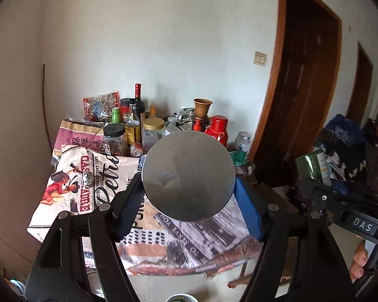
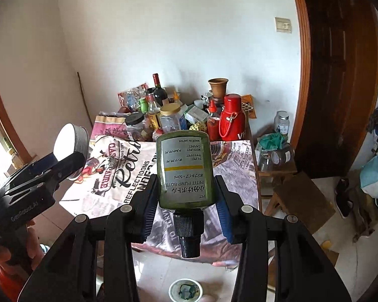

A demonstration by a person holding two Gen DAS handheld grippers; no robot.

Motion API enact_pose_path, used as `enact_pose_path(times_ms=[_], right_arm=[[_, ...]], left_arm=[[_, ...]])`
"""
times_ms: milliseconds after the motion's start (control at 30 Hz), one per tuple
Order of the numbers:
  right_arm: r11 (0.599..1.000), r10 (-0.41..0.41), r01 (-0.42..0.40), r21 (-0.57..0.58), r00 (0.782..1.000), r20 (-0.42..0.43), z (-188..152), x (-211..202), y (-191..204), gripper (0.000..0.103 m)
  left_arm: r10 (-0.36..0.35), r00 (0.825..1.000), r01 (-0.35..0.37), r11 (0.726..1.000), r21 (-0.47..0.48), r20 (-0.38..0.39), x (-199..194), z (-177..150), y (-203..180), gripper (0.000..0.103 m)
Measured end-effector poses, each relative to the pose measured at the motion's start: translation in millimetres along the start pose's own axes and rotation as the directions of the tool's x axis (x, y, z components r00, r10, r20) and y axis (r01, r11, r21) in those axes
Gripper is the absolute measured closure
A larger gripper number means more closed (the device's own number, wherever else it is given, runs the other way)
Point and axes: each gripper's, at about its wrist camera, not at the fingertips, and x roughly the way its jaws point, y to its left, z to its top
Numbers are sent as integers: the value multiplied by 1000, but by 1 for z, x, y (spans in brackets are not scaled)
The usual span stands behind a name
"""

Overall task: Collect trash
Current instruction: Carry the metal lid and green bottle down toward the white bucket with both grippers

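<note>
The table (image 2: 249, 176) in front of me wears a printed cloth (image 2: 128, 176), glossy and crowded with lettering, and its far end is packed with jars and bottles against the wall. I hold both pieces of trash raised off it, over the near edge, which I take as carrying them toward the small bin (image 2: 185, 290) on the floor below me, its round rim just showing. My right gripper (image 2: 186, 201) is clamped on a green pump bottle (image 2: 184, 168), a smooth plastic cylinder held upside down with its black ribbed neck toward me. My left gripper (image 1: 189, 198) pinches a round tin (image 1: 188, 175) by its sides, flat dull metal face toward the camera. A crumpled foil ball (image 1: 88, 178) lies on the cloth, not yet collected.
</note>
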Motion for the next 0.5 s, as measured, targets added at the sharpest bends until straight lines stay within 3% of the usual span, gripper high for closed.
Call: enact_pose_path(times_ms=[100,500], right_arm=[[1000,-18,18,25,1000,3,-20,-13,19,64],[991,-33,49,122,991,-131,-125,-46,69,64]], left_arm=[[-23,1000,23,1000,20,-6,-27,-16,10,32],[-34,992,39,999,35,-125,-103,-113,47,32]])
